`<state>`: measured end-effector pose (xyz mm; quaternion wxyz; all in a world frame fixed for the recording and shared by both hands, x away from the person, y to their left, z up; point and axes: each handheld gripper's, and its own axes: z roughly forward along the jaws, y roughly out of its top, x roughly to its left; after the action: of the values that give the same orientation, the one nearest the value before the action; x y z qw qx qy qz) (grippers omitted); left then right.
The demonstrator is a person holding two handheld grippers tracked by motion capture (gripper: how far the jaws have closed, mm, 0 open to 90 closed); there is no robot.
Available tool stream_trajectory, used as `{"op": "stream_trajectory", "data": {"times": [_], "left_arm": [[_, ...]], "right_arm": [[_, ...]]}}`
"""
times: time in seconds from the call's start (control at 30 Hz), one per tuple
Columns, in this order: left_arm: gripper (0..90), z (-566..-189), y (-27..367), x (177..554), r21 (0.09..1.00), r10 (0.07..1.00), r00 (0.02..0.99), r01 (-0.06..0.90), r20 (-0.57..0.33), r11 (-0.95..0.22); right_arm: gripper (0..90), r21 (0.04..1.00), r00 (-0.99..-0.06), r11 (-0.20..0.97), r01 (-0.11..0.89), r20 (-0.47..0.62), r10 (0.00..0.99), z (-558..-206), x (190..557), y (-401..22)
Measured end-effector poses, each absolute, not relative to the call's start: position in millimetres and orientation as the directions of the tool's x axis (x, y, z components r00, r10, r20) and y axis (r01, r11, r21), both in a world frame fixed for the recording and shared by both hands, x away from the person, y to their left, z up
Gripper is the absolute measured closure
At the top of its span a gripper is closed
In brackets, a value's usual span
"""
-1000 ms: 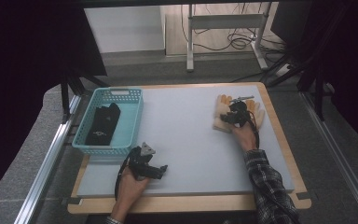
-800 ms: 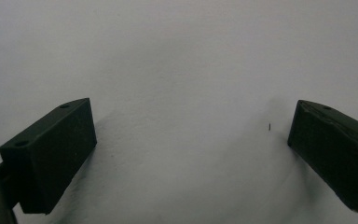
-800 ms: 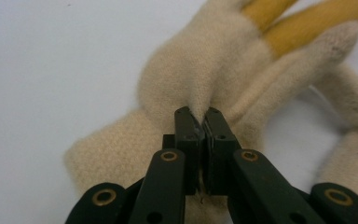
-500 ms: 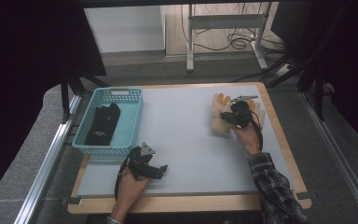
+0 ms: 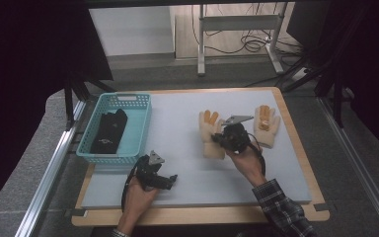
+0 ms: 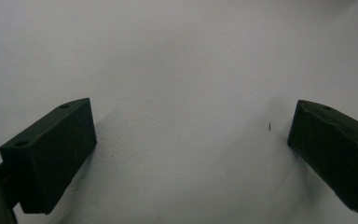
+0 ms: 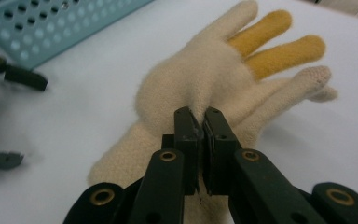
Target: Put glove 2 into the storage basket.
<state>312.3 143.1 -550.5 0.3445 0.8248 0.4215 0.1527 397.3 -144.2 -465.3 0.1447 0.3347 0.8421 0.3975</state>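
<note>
The right gripper [image 7: 199, 122] pinches a cream knitted glove with yellow fingers [image 7: 205, 74] at its palm edge; the left gripper [image 6: 186, 149], jaws spread, rests over the bare white tabletop [image 6: 182, 60].

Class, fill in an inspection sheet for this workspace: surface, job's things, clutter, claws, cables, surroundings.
Surface: pale mat on a wooden board, bare at the middle.
Job's things: two cream gloves with yellow fingers, left glove, right glove; teal basket holding a black item.
Clutter: nothing seen.
Claws: left claw open, low over the mat; right claw shut on the left glove.
Cables: one trailing from each claw; more on the floor behind.
Surroundings: metal stand legs, dark side panels.
</note>
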Motion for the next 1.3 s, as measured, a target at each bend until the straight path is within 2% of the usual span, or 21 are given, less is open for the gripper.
{"op": "stream_trajectory", "data": {"times": [0.13, 0.23, 0.3, 0.63, 0.77, 0.93, 1.1, 1.3], "left_arm": [[1.1, -550.5, 143.1, 312.3, 0.697, 0.801, 0.598, 0.59, -0.039, -0.407], [1.1, -550.5, 143.1, 312.3, 0.697, 0.801, 0.598, 0.591, -0.039, -0.407], [1.1, -550.5, 143.1, 312.2, 0.697, 0.801, 0.598, 0.59, -0.038, -0.407], [1.1, -550.3, 143.3, 312.2, 0.694, 0.8, 0.598, 0.592, -0.039, -0.409], [1.1, -550.5, 143.0, 312.1, 0.697, 0.802, 0.596, 0.593, -0.042, -0.404], [1.1, -550.5, 143.0, 312.2, 0.697, 0.802, 0.596, 0.593, -0.042, -0.404], [1.1, -550.5, 143.0, 312.2, 0.697, 0.802, 0.596, 0.593, -0.042, -0.404], [1.1, -550.3, 143.4, 312.3, 0.694, 0.8, 0.599, 0.592, -0.039, -0.409]], "right_arm": [[81.5, 0.743, -0.742, 0.469, 0.478, 0.056, 0.668, -489.8, 379.4, -139.7], [67.2, 0.735, -0.753, 0.479, 0.48, 0.065, 0.655, -501.5, 367.6, -142.5], [63.0, 0.742, -0.745, 0.479, 0.47, 0.041, 0.666, -501.2, 365.3, -148.2], [65.9, 0.757, -0.668, 0.404, 0.513, 0.057, 0.742, -493.6, 397.4, -184.6], [65.1, 0.758, -0.666, 0.401, 0.514, 0.058, 0.744, -494.2, 409.3, -179.6], [59.1, 0.755, -0.655, 0.4, 0.519, 0.051, 0.754, -497.6, 431.9, -164.6], [59.3, 0.731, -0.645, 0.433, 0.528, 0.013, 0.764, -506.6, 450.8, -154.0], [59.3, 0.736, -0.62, 0.402, 0.545, 0.031, 0.784, -506.4, 456.9, -173.1]]}}
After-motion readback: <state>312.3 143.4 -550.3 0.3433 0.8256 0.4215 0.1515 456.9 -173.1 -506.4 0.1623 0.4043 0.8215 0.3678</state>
